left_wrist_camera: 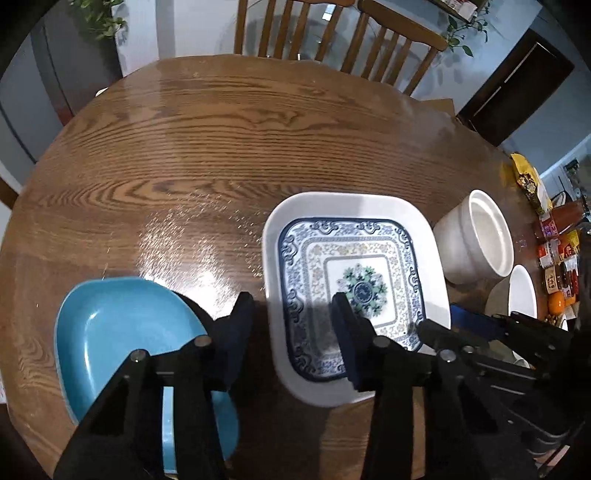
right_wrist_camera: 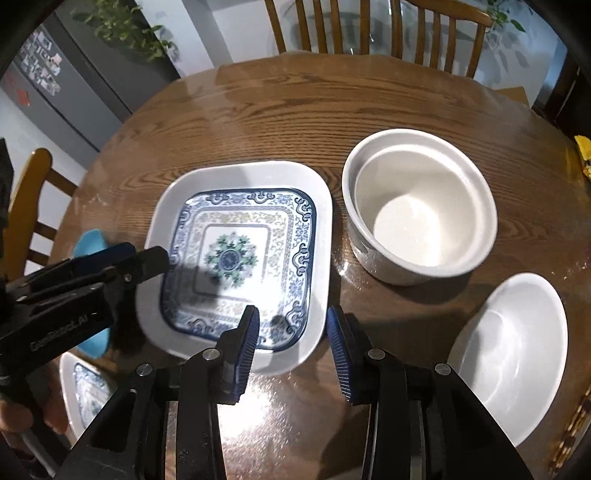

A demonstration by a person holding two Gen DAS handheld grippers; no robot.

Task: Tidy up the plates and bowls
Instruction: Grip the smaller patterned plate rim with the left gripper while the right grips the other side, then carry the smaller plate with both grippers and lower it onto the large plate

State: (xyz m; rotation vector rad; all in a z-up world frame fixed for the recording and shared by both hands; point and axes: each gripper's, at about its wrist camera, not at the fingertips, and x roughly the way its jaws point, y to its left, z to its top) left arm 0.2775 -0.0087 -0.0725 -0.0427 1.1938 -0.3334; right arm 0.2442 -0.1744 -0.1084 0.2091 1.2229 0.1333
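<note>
Left wrist view shows the patterned square plate, white-rimmed with blue and green ornament, lying flat on the round wooden table, right of centre and toward the near edge. The left gripper hovers over the plate's left rim with its fingers spread wide and nothing between them: one finger is above bare wood, the other above the plate's pattern. To the left, near the table edge, a blue plate lies partly hidden under the gripper's frame. Right of the patterned plate stands a deep white bowl, and nearer than it a shallow white bowl. In the right wrist view the right gripper hangs over the plate's near right corner, fingers likewise apart and empty. A second patterned plate shows at the near left, mostly covered by the other gripper. Wooden chairs stand beyond the far side, and bottles and packets crowd the far right.
</note>
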